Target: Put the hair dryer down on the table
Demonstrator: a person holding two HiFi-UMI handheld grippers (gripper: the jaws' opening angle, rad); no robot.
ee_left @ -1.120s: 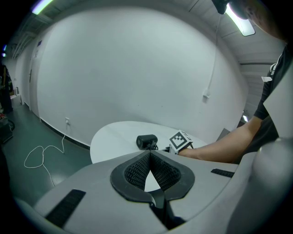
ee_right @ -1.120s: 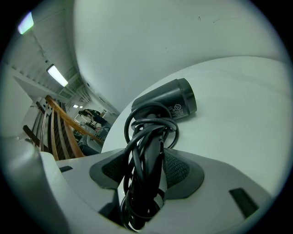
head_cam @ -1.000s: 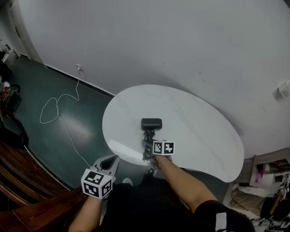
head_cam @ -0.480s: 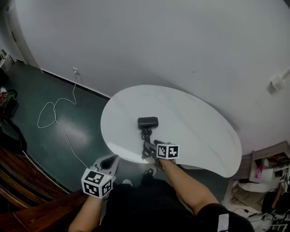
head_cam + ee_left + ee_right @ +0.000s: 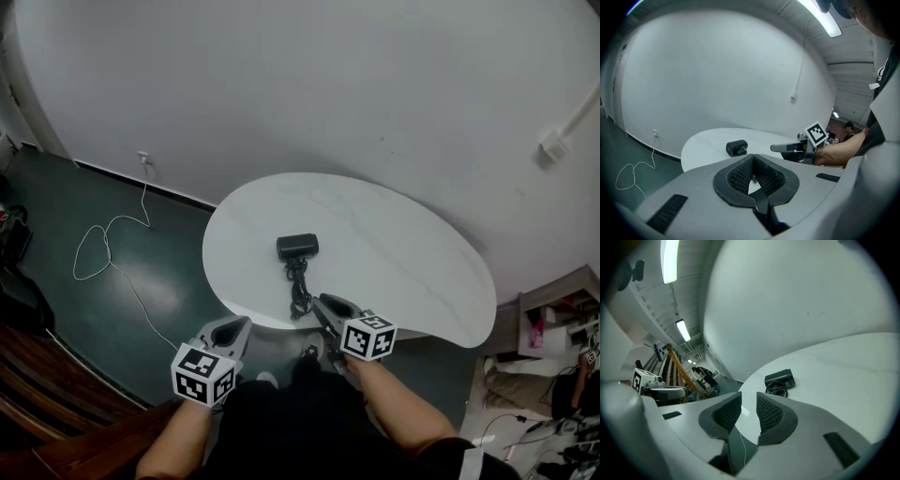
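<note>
The right hand-held gripper [image 5: 325, 307] has drawn back to the near edge of the worktop [image 5: 412, 272], jaws empty and closing, while the hair dryer [image 5: 296, 247] lies left of centre, so the task is seemingly finished.

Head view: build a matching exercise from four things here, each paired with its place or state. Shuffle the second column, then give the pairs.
1. hair dryer
2. left gripper
3. right gripper
4. white cable

A. on the green floor
B. at the near edge of the table
C. lying on the table top
D. short of the table, jaws together

Pairs: 1-C; 2-D; 3-B; 4-A.

The right gripper's jaws are closing, with nothing between them.
</note>
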